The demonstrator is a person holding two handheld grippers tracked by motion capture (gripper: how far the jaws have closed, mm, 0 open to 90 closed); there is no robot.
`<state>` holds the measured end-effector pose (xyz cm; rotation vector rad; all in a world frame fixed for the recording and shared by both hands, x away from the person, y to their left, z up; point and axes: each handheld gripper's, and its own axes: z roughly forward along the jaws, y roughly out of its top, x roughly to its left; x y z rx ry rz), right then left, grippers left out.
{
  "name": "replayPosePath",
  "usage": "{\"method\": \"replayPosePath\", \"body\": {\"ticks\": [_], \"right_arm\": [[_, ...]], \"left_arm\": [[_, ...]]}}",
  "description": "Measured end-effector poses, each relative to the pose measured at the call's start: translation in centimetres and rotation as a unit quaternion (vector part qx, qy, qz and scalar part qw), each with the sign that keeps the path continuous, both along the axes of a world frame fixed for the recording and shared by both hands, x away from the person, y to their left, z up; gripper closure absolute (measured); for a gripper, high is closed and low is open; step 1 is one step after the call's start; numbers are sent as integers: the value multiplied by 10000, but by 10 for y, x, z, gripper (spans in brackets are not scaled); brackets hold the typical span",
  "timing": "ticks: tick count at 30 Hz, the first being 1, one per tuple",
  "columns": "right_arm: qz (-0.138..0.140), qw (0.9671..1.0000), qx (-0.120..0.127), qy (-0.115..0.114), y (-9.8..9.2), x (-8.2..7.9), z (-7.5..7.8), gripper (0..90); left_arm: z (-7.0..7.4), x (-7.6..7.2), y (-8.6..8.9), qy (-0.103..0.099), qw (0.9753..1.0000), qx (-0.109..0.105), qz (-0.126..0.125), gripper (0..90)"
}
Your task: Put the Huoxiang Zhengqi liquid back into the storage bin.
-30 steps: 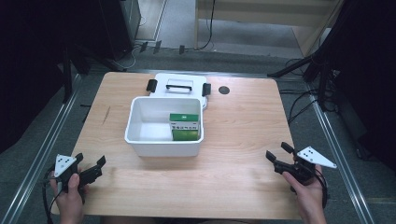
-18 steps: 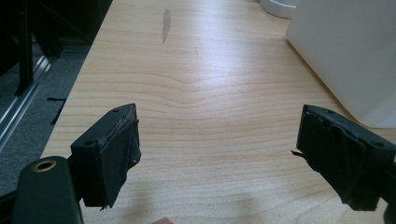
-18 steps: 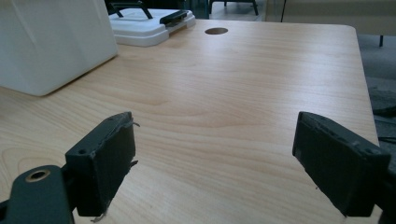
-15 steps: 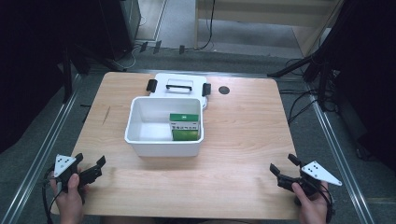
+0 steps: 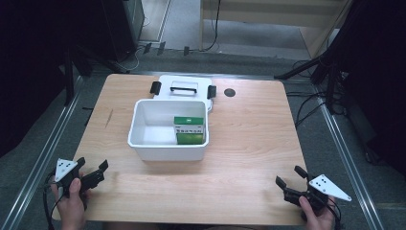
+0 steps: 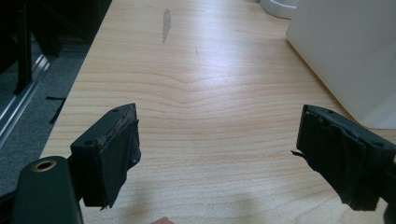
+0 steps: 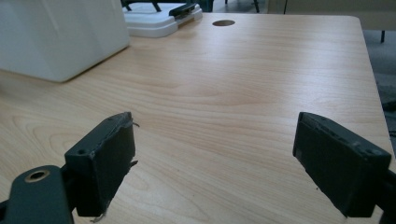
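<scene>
My left gripper [image 5: 91, 175] waits spread and empty at the desk's [image 5: 249, 143] near-left corner, the green box [image 5: 190, 130] sits inside the white bin [image 5: 167, 149] mid-desk, and my right gripper [image 5: 290, 183], jaws wide, has just pulled back to the near-right corner, so I judge this handling finished.

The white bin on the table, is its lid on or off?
Off. The white bin stands open-topped with a green box inside, and its lid lies flat on the table just behind it.
</scene>
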<state>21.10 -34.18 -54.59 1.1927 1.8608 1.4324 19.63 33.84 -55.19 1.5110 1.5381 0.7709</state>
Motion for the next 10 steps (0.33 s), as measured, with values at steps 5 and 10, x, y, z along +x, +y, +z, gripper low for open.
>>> {"method": "replayPosePath", "body": {"ticks": [5,10], "right_arm": [[-126,9995,293,-25,-5,0,0,130],[-263,9988,408,105,-7,3,-1,131]], "left_arm": [[0,1,-1,49,10000,33,-7,145],[0,3,-1,95,9999,64,-36,144]]}}
